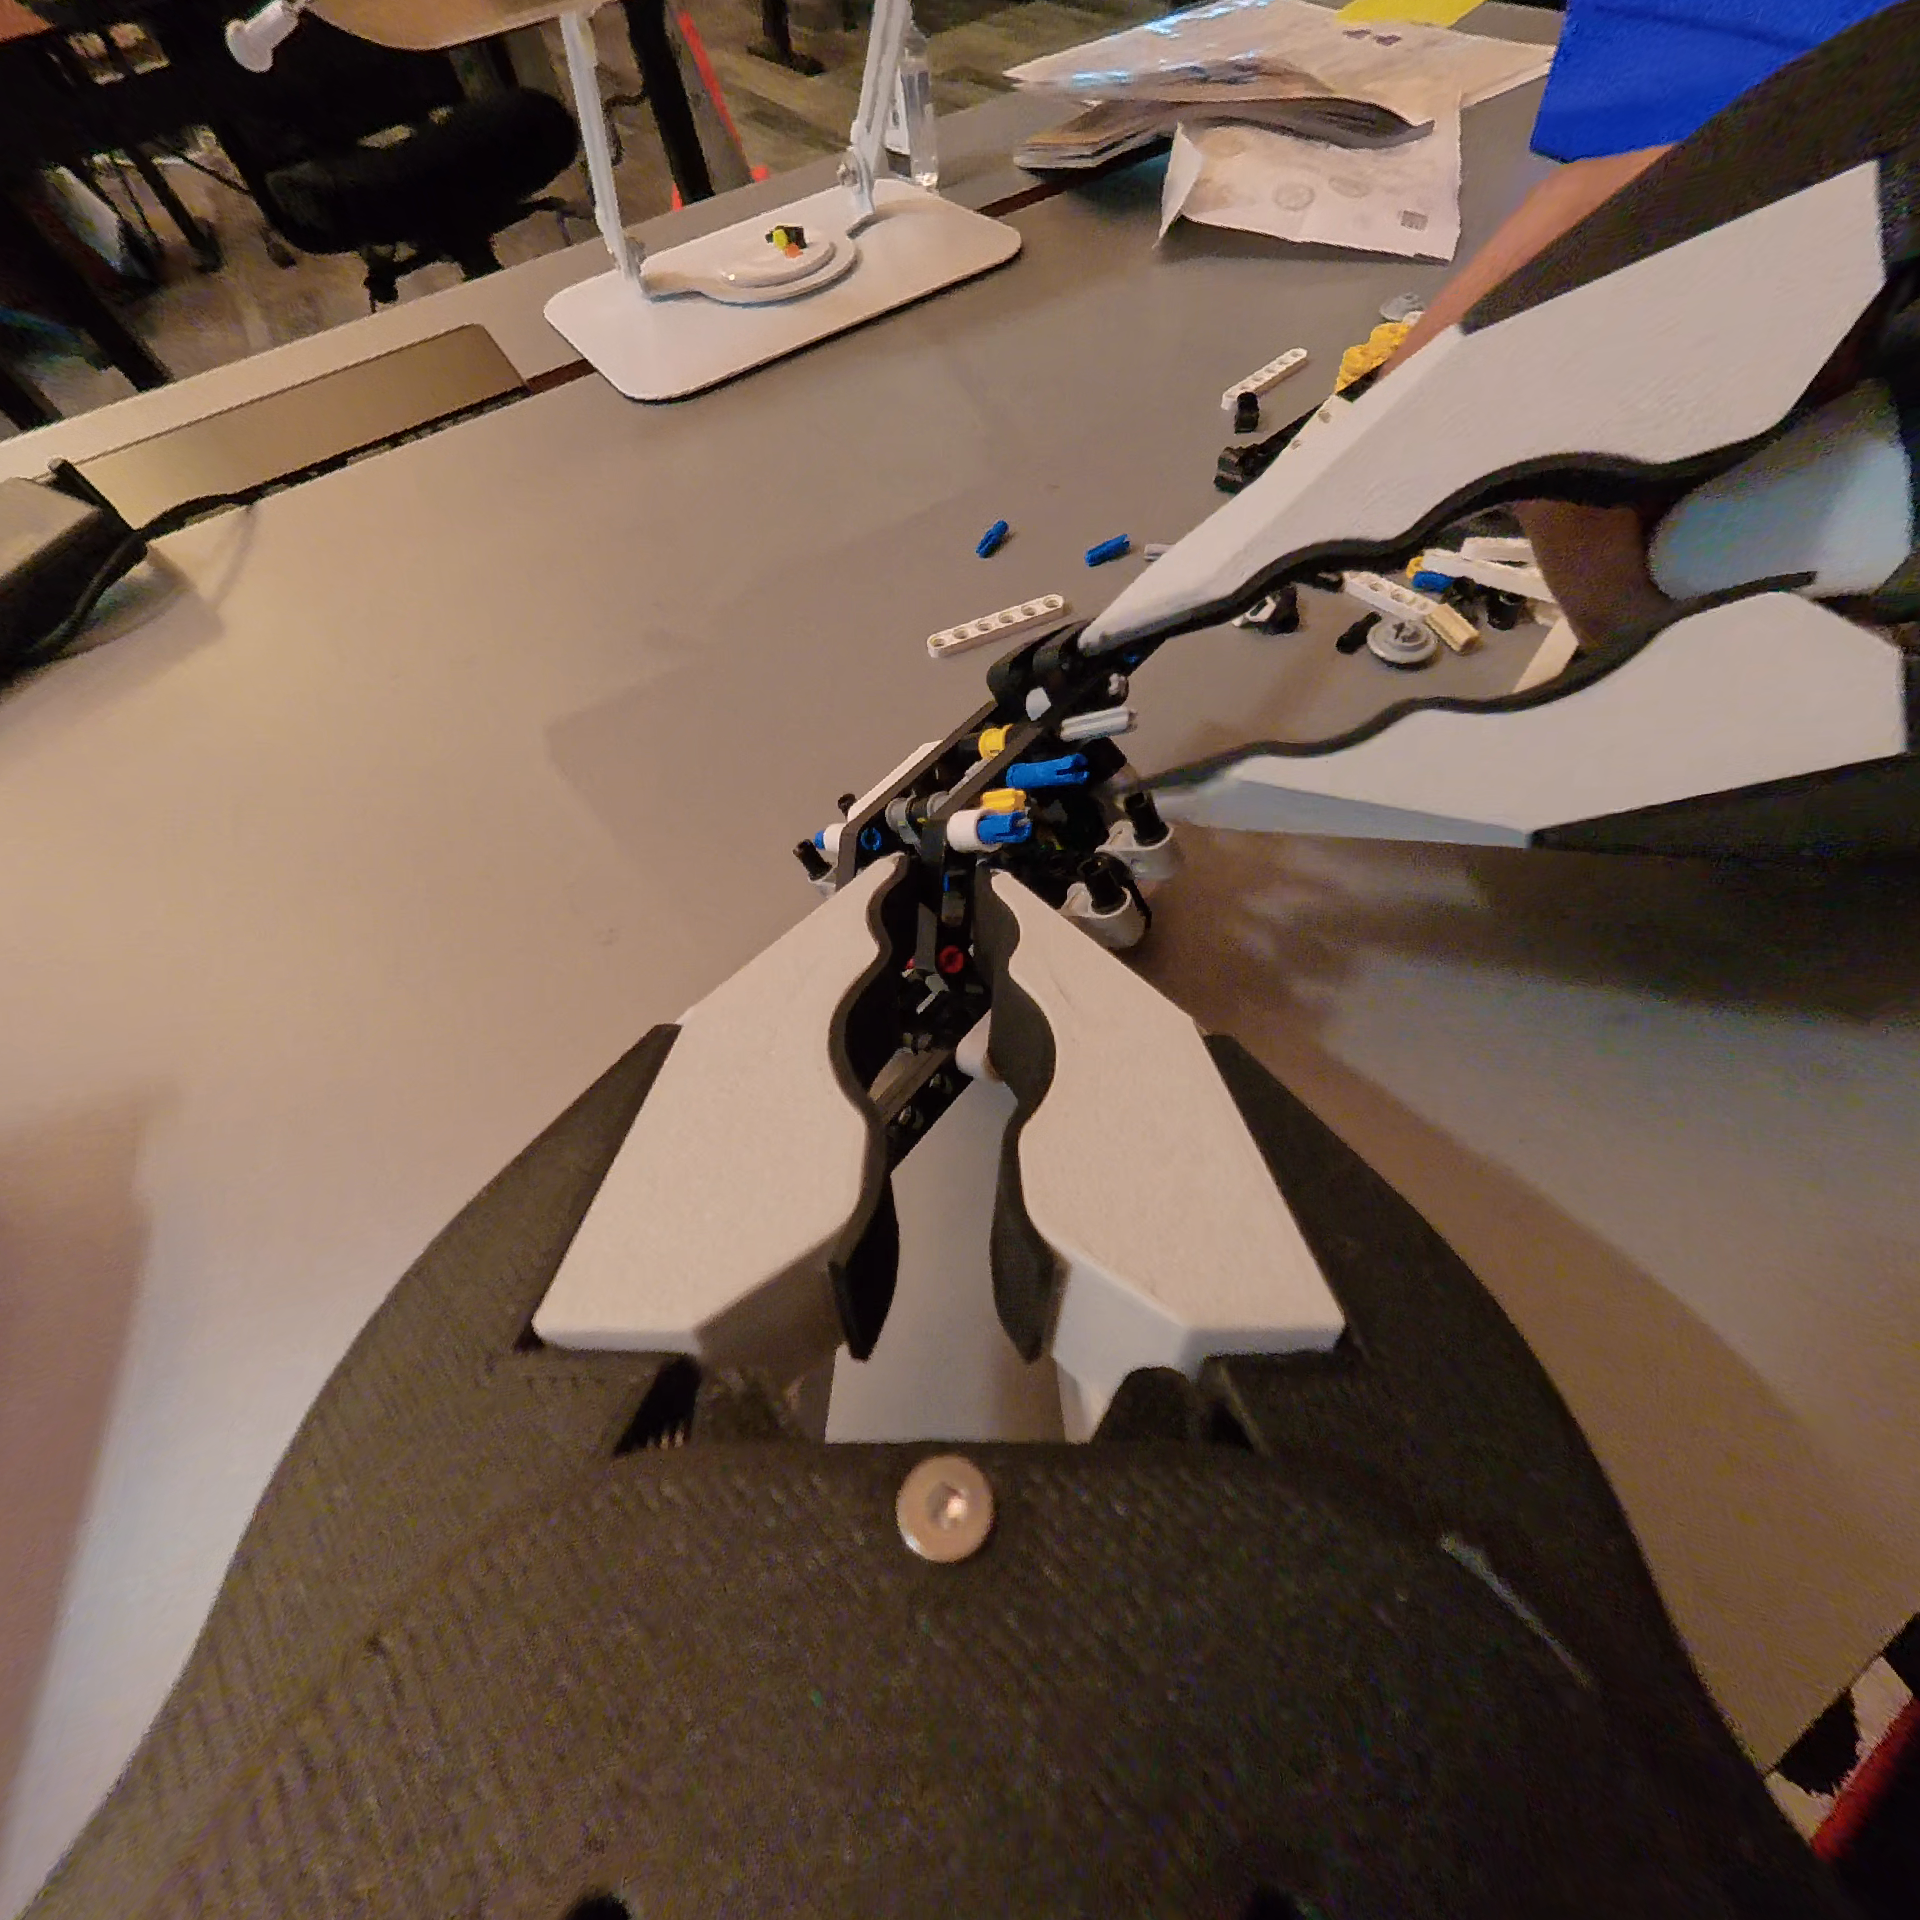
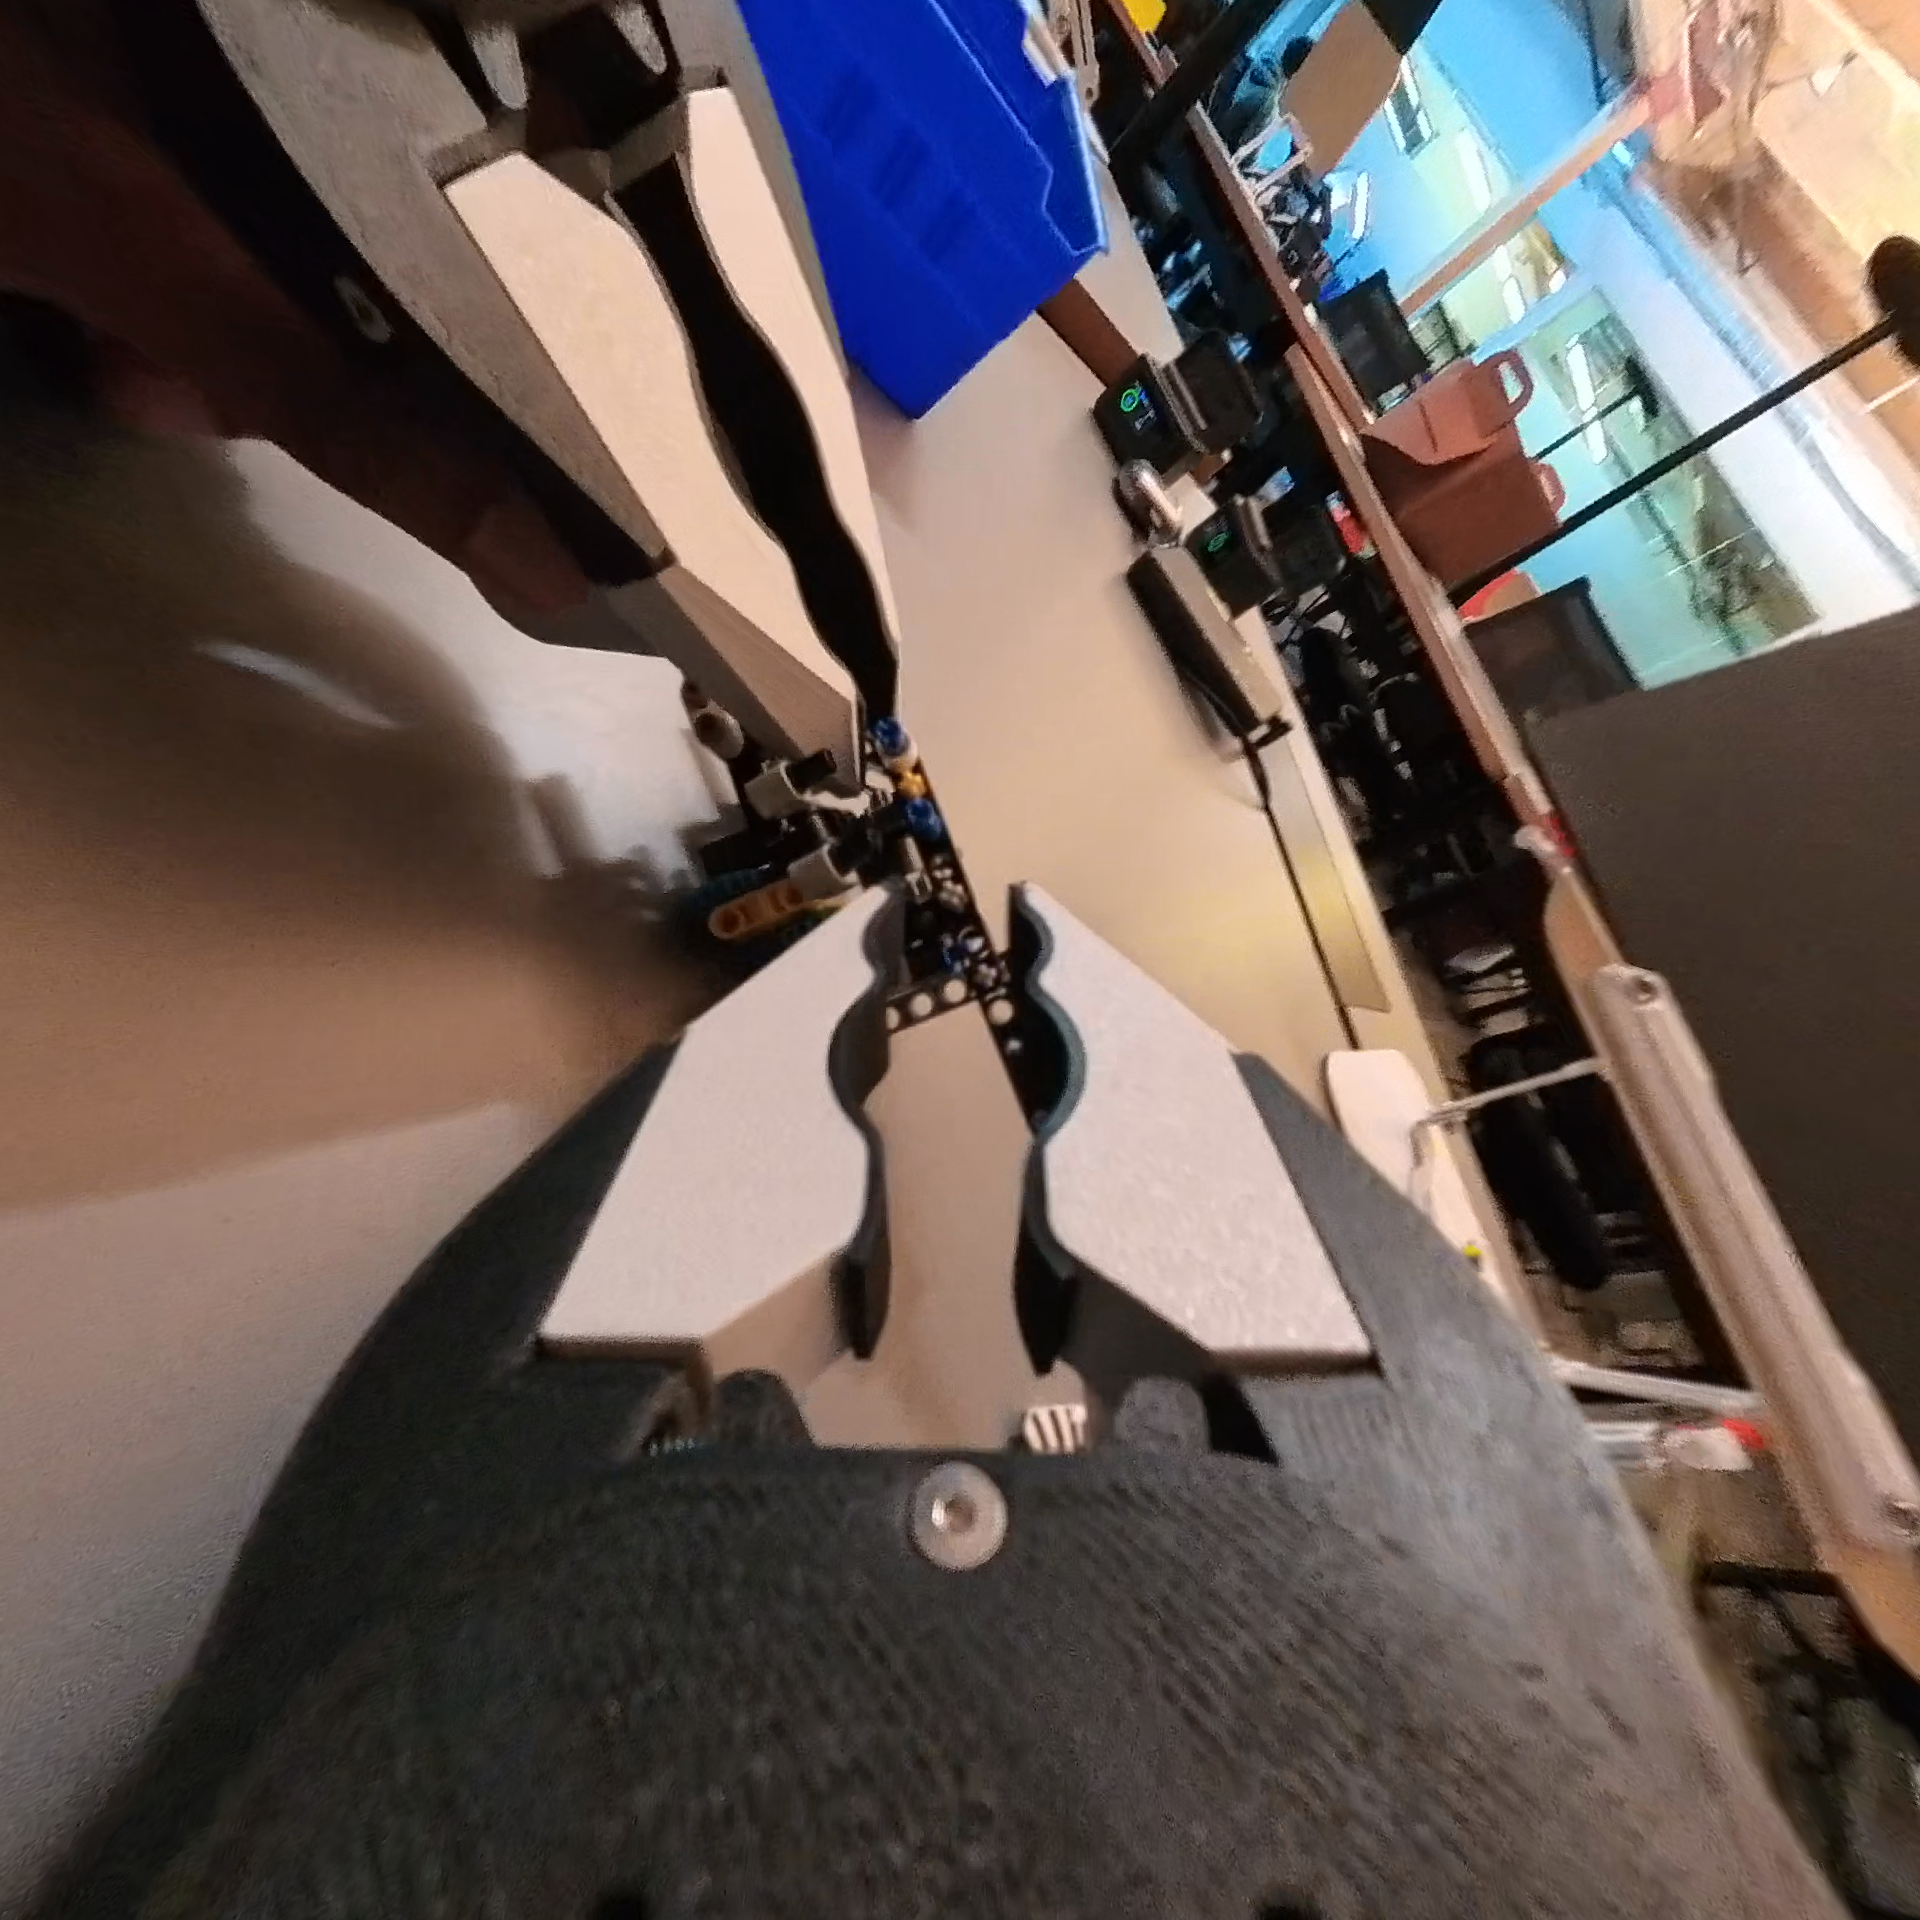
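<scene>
Two grippers: both meet at one black toy frame built from plastic beams with blue, yellow and white pegs (image 1: 997, 800).
Toy frame: up off the grey table (image 1: 520, 675), long side running away from the left gripper (image 1: 940, 883).
Left gripper: narrow, pads squeezing the frame's near end.
Right gripper (image 2: 951, 925): partly open around the far end; right pad touches a black beam, grip not sure.
Blue plastic bin (image 2: 935, 187): inside hidden.
Loose bricks (image 1: 1392, 613): scattered nearby on the table.
</scene>
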`<state>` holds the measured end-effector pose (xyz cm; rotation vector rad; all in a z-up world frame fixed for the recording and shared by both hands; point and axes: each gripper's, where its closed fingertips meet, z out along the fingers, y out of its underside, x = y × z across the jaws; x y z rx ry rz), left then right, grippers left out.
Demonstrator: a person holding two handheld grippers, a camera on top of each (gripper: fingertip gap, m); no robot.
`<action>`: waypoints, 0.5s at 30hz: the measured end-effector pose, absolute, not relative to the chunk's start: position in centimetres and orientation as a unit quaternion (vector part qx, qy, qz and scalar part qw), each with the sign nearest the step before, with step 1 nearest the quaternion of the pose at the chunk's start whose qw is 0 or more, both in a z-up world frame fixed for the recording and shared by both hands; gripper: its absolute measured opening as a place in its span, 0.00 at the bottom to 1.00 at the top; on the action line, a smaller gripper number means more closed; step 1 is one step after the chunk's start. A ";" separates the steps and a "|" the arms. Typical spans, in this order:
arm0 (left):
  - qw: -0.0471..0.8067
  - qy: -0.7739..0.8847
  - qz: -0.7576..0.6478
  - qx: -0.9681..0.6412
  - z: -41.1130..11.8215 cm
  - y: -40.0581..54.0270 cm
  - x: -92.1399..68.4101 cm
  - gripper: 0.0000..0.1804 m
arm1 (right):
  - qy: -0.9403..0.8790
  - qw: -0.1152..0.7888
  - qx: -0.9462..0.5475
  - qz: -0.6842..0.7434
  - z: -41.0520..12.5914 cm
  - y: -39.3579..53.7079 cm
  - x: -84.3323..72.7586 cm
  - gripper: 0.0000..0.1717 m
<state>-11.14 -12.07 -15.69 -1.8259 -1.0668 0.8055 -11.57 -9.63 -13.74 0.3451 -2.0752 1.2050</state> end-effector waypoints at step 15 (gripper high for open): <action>0.607 -0.440 0.125 -0.650 -11.6 -10.9 -9.4 0.29 | -0.792 0.347 0.144 0.481 -14.2 -7.7 -10.8 0.01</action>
